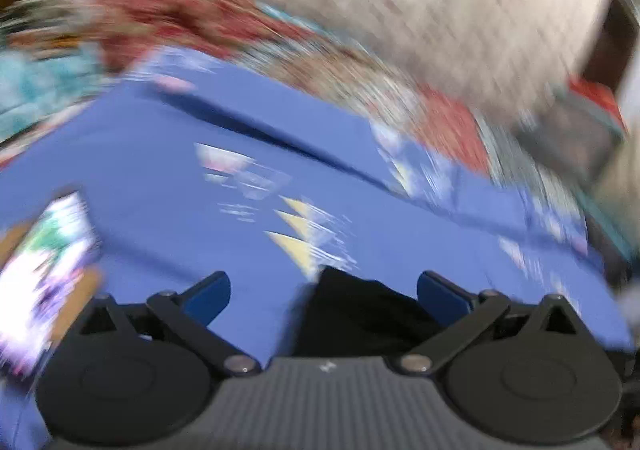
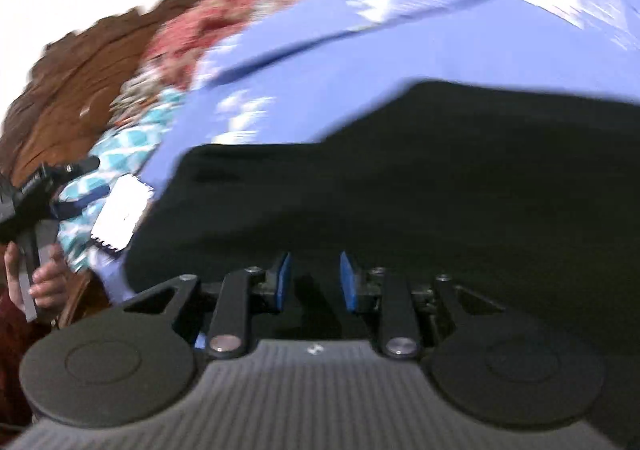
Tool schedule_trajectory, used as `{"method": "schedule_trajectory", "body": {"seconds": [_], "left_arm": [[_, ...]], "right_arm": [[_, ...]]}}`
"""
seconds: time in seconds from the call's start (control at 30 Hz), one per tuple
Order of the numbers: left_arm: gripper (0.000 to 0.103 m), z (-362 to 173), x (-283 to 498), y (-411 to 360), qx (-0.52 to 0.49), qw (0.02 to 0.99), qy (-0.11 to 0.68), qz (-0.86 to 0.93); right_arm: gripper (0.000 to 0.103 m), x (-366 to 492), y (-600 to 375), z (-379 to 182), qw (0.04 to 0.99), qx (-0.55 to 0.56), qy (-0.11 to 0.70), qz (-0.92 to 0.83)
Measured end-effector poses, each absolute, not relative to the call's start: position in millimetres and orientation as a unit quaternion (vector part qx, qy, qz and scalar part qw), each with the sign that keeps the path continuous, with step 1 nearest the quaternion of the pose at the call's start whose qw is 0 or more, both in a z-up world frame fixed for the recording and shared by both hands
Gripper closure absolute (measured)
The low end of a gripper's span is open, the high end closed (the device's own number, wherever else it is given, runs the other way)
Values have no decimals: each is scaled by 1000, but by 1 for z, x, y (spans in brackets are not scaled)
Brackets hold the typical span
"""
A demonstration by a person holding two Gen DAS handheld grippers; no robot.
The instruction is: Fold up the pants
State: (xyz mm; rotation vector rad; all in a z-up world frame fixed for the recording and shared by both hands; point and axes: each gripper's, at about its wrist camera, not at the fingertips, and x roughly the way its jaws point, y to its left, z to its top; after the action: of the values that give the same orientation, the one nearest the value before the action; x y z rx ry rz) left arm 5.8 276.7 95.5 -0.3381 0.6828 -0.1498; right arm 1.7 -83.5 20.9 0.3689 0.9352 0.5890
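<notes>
The black pants [image 2: 400,177] lie on a blue sheet [image 2: 304,61]. In the right wrist view they fill the middle and right. My right gripper [image 2: 315,282] hovers over them with its blue pads a small gap apart and nothing visibly between them. In the left wrist view only a corner of the pants [image 1: 360,314] shows, between the wide-open fingers of my left gripper [image 1: 323,292]. The left gripper also shows in the right wrist view [image 2: 52,185] at the far left, held in a hand. Both views are motion-blurred.
The blue sheet [image 1: 160,177] has printed patterns and covers a bed. Red and teal patterned bedding [image 1: 168,9] lies beyond it. A white card [image 2: 120,213] sits at the sheet's left edge. A brown surface [image 2: 68,89] lies further left.
</notes>
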Motion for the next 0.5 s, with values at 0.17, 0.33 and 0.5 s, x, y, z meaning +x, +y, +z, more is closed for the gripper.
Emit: {"method": "schedule_trajectory", "body": {"seconds": [0.17, 0.33, 0.5], "left_arm": [[38, 53, 73, 238, -110, 891, 427, -108], [77, 42, 63, 215, -55, 915, 400, -12], [76, 19, 71, 262, -228, 881, 409, 69]], "right_arm": [[75, -14, -119, 16, 832, 208, 451, 247], [75, -15, -112, 28, 842, 178, 447, 242], [75, -15, -120, 20, 847, 175, 446, 231]]}}
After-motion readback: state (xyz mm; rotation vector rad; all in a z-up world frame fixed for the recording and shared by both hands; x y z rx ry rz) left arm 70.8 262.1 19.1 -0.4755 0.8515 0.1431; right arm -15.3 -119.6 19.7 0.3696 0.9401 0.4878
